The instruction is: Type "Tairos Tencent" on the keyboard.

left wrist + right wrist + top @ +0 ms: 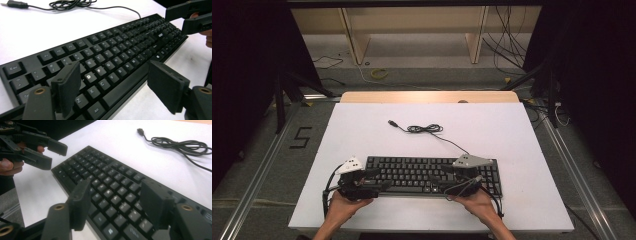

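Two grippers hover over a black keyboard that lies on the near half of a white table, its long side running left to right. The left gripper sits over the keyboard's left end, held by the person's left hand at the near edge. In the left gripper view its jaws stand wide apart with nothing between them, above the letter keys and the space bar, clear of the keys. The right gripper hangs over the right-hand part of the keyboard, near the middle of its length, held by the right hand. In the right gripper view its jaws are also spread, a little narrower than those of the left, and grip nothing; the keys of the bottom rows show in the gap. The keyboard's black cable runs from its far edge out across the table, bunches into a loose coil in the middle, and ends in a USB plug lying flat on the table, well apart from both grippers.
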`<state>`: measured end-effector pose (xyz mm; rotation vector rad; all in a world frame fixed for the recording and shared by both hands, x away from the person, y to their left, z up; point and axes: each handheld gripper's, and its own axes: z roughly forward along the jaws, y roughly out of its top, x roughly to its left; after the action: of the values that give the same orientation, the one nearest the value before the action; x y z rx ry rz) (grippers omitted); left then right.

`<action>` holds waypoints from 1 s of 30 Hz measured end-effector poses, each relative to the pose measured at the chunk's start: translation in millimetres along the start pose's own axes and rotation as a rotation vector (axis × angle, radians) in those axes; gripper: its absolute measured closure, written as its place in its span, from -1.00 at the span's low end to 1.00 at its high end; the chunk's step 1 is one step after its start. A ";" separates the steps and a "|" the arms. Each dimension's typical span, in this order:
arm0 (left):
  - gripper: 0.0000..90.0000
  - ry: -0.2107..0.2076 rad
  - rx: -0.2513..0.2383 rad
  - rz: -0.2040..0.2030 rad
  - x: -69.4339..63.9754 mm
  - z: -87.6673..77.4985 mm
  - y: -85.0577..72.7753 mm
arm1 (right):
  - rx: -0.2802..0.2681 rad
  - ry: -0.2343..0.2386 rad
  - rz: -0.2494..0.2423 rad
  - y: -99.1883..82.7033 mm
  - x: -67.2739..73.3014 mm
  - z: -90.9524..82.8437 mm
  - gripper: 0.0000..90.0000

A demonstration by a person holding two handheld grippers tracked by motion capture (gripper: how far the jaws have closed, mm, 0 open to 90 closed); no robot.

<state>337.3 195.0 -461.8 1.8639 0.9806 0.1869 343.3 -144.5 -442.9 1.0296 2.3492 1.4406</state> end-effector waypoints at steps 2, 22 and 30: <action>-0.36 0.014 0.013 -0.001 1.6 0.1 -0.2 | 0.011 0.000 0.000 2.9 1.0 5.8 0.03; 0.68 0.138 0.122 -0.058 18.5 -3.5 -2.7 | 0.146 0.022 -0.001 25.7 15.1 74.0 0.90; 0.98 0.175 0.155 -0.029 19.9 -4.1 -2.8 | 0.183 0.035 -0.014 29.1 21.7 95.6 1.00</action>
<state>346.8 212.2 -467.6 1.9978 1.1699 0.2670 388.2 -54.8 -462.7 1.0372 2.5467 1.2666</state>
